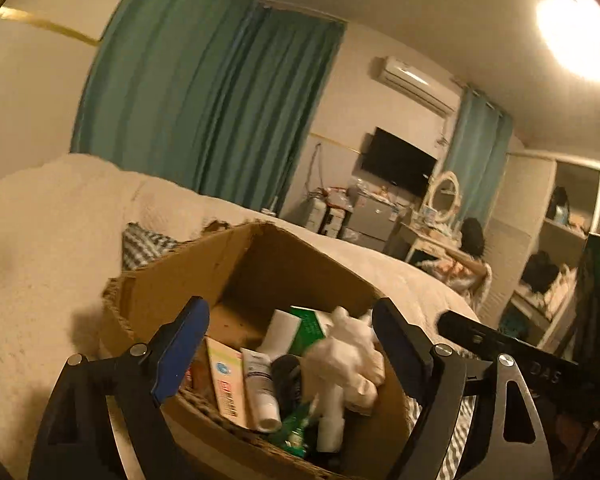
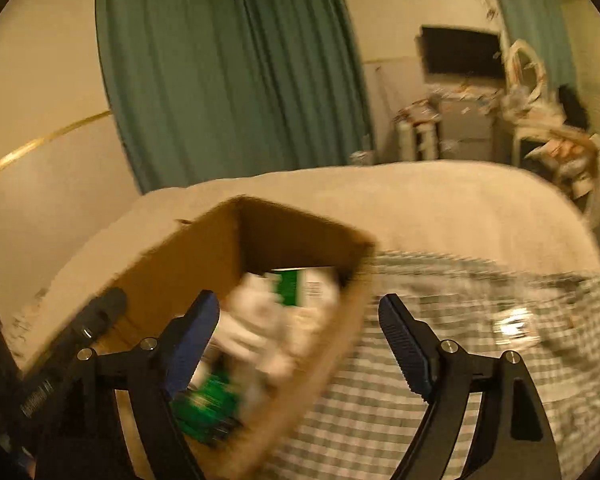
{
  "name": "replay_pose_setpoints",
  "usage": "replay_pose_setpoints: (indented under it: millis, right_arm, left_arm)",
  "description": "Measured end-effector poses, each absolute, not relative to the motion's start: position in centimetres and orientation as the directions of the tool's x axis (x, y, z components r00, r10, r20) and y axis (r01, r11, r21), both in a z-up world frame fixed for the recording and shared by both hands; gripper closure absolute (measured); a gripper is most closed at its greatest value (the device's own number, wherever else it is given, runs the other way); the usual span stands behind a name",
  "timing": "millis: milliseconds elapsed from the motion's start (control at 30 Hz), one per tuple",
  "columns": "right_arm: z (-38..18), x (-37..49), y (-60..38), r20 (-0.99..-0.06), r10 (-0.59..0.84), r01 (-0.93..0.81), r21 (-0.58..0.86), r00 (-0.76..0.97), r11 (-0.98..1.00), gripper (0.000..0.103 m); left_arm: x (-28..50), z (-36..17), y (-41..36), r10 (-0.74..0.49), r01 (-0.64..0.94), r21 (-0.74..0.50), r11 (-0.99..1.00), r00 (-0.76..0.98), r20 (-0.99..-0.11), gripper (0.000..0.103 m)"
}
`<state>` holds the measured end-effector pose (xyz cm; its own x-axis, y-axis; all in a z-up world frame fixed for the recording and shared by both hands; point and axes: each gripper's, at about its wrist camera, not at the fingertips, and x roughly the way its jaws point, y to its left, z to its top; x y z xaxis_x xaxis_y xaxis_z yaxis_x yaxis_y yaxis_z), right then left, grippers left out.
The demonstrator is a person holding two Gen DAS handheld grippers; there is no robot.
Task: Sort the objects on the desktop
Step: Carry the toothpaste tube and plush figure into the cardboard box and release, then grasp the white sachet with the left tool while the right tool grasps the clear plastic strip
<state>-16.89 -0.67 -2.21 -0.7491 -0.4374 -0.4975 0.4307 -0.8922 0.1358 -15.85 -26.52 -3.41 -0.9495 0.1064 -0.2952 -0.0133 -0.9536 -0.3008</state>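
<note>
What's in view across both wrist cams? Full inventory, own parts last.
cardboard box: 1, brown, open, on the bed
white tube: 1, white, lying in the box, near side
carton: 1, cream with red print, in the box beside the tube
green box: 1, green and white, far side of the box
white figure: 1, white, lumpy, on top of the pile
green packet: 1, green, near corner of the box, blurred
checked cloth: 1, green and white, on the bed right of the box
bed cover: 1, cream
curtains: teal, back wall
TV: 1, black, wall
left gripper: fingers apart over the box
right gripper: fingers apart, straddling the box's right wall
</note>
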Motion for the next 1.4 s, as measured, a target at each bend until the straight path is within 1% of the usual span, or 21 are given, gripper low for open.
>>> replay_pose_setpoints:
  millis: [67,133,200,233,267,333,433,500,567,667,767,833,900,933,1033,1133,1300,1400]
  right_arm:
    - [-2.6,-16.2,1.5,-0.516,-0.374,0.385,0.09,-0.771,-0.918,0.021]
    - [-3.5,-15.4,4.6,-0.53,-0.299,0.315,0.064,-0.793,-0.947,0.021]
    - [-4.2,-14.2,7.8,-0.535,-0.22,0.23,0.049,-0.815,-0.972,0.021]
    - [-4.6,-13.4,9.9,-0.537,-0.185,0.183,0.058,-0.823,-0.981,0.021]
    - [-4.8,-13.0,11.8,-0.542,-0.164,0.149,0.072,-0.824,-0.986,0.021]
    - [-5.4,-11.3,15.8,-0.559,-0.102,0.07,0.08,-0.823,-0.994,0.021]
    - [-5.7,-8.7,20.5,-0.575,-0.02,-0.02,0.063,-0.818,-0.998,0.021]
    - [-5.5,-7.4,22.7,-0.575,0.013,-0.053,0.052,-0.818,-0.997,0.021]
    - [-5.3,-6.2,24.5,-0.573,0.029,-0.063,0.04,-0.819,-0.997,0.021]
    - [-5.3,-5.4,26.4,-0.563,0.021,-0.043,0.026,-0.826,-0.999,0.021]
    - [-5.3,-6.3,27.9,-0.566,-0.047,0.02,0.055,-0.823,-0.998,0.021]
    - [-5.0,-7.6,28.8,-0.568,-0.111,0.084,0.075,-0.815,-0.994,0.021]
    - [-4.7,-9.1,29.6,-0.569,-0.159,0.136,0.083,-0.807,-0.987,0.021]
    - [-4.7,-10.0,29.8,-0.571,-0.174,0.157,0.079,-0.802,-0.984,0.021]
    - [-4.9,-12.1,30.5,-0.568,-0.203,0.188,0.086,-0.797,-0.978,0.021]
    - [-6.1,-13.0,31.8,-0.574,-0.228,0.196,0.118,-0.786,-0.973,0.021]
    - [-9.3,-14.3,34.4,-0.623,-0.256,0.178,0.185,-0.739,-0.966,0.021]
    - [-10.2,-14.5,36.0,-0.634,-0.253,0.162,0.199,-0.731,-0.967,0.021]
  left_arm:
    - [-15.8,-3.4,-25.2,0.136,-0.046,-0.282,-0.958,-0.942,-0.308,0.016]
    - [-15.4,-3.3,-23.3,0.193,-0.099,-0.286,-0.953,-0.927,-0.321,0.016]
    - [-14.6,-3.2,-20.0,0.265,-0.181,-0.265,-0.947,-0.906,-0.331,0.016]
    - [-14.1,-3.3,-18.3,0.306,-0.229,-0.249,-0.941,-0.89,-0.339,0.014]
    - [-13.7,-3.5,-16.2,0.36,-0.292,-0.232,-0.928,-0.865,-0.351,0.007]
    - [-12.8,-4.4,-12.5,0.455,-0.4,-0.219,-0.89,-0.813,-0.364,0.002]
    - [-12.9,-6.7,-8.2,0.539,-0.496,-0.216,-0.841,-0.735,-0.41,0.002]
    - [-13.4,-8.4,-6.7,0.568,-0.525,-0.224,-0.821,-0.72,-0.398,0.002]
    - [-14.4,-9.9,-6.1,0.555,-0.511,-0.221,-0.831,-0.731,-0.398,0.002]
    - [-16.2,-12.3,-6.2,0.511,-0.445,-0.253,-0.859,-0.741,-0.435,0.002]
    - [-18.2,-13.9,-7.5,0.432,-0.332,-0.283,-0.9,-0.769,-0.472,0.002]
    - [-19.4,-13.9,-8.3,0.365,-0.243,-0.288,-0.926,-0.766,-0.53,0.002]
    - [-20.3,-13.5,-8.9,0.377,-0.207,-0.341,-0.917,-0.727,-0.574,0.002]
    - [-20.7,-12.9,-8.9,0.375,-0.19,-0.355,-0.915,-0.724,-0.579,0.002]
    - [-22.4,-11.1,-6.8,0.318,-0.15,-0.311,-0.939,-0.728,-0.608,0.002]
    - [-24.6,-10.6,-3.7,0.311,-0.148,-0.299,-0.943,-0.713,-0.628,0.002]
    - [-28.8,-12.9,1.9,0.305,-0.135,-0.293,-0.947,-0.665,-0.682,0.002]
    - [-31.1,-14.6,5.0,0.259,-0.118,-0.242,-0.963,-0.648,-0.716,0.002]
